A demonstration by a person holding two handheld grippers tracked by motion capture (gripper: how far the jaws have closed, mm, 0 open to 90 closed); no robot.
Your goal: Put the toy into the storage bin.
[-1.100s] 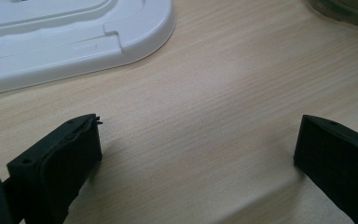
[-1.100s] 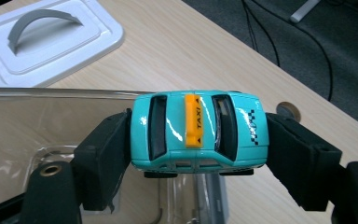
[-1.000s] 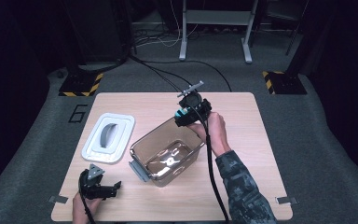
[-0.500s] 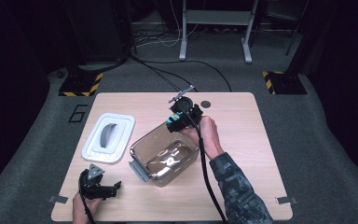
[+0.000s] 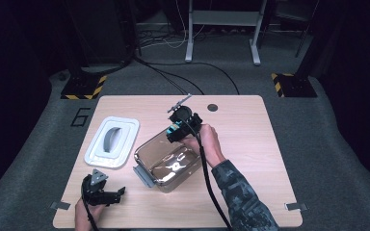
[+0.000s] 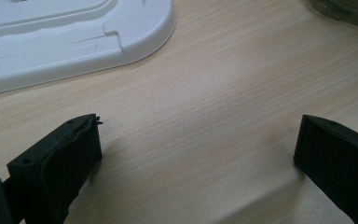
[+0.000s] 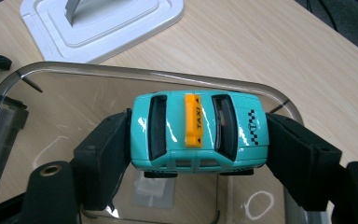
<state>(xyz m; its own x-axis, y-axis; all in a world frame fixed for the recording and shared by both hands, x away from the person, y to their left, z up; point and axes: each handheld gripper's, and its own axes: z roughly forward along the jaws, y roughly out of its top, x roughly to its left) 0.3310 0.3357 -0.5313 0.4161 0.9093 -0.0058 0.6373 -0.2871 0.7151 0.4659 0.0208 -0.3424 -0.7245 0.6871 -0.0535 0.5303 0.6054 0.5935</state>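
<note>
A turquoise toy taxi (image 7: pixel 198 130) with an orange roof sign is clamped between the jaws of my right gripper (image 7: pixel 198 154), one pad on each end of the car. It hangs over the far rim of a clear plastic box (image 5: pixel 166 161) in the middle of the table; in the high view the taxi (image 5: pixel 172 128) shows as a turquoise spot under the right gripper (image 5: pixel 176 131). My left gripper (image 5: pixel 113 195) rests on the table at the front left, jaws wide apart over bare wood (image 6: pixel 200 154), nothing between them.
A white lid (image 5: pixel 112 142) with a grey handle lies left of the box, its corner (image 6: pixel 74 37) just ahead of the left gripper. A dark round hole (image 5: pixel 212 107) sits near the table's far edge. Cables trail from both grippers.
My right gripper has moved left and down with the taxi, from beyond the box's far corner to over its rim. The left gripper has stayed put.
</note>
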